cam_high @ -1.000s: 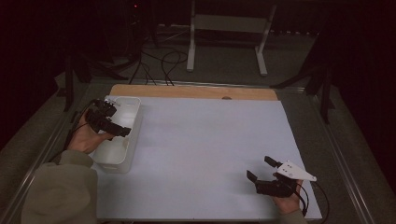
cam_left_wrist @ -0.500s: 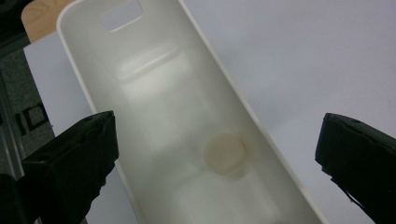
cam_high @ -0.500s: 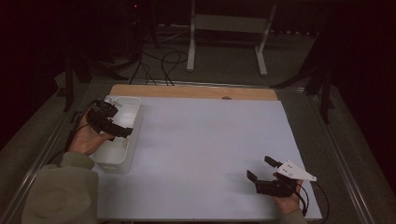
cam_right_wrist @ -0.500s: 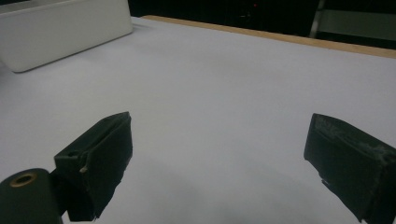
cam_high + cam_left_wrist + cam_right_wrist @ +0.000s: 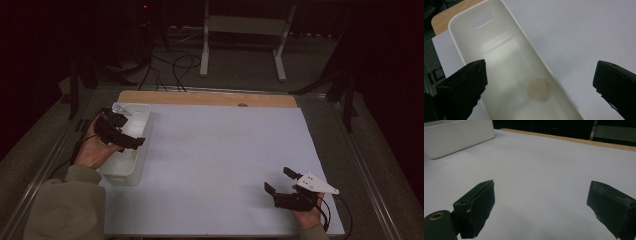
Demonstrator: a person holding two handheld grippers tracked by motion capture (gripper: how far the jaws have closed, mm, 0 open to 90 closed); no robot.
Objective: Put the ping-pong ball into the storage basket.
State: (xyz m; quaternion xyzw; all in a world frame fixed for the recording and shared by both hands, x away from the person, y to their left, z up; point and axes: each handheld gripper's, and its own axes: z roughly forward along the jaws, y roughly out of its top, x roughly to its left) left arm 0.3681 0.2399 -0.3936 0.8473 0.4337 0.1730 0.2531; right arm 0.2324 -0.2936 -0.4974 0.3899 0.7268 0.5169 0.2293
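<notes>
High view: left gripper (image 5: 131, 140) unmoved over tray (image 5: 142, 114)

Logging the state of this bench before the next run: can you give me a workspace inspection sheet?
Surface: white sheet over a wooden tabletop, bare in the middle.
Job's things: white bin at the table's left edge; a small round tan piece lies on its floor.
Clutter: nothing seen.
Grippers: left gripper hangs over the bin, jaws wide apart, nothing between them; right gripper is low at the sheet's near right corner, jaws apart, nothing between them.
Cables: one trails from each gripper; loose cables lie on the floor behind the table.
Surroundings: dark room, a white metal stand behind the table.
</notes>
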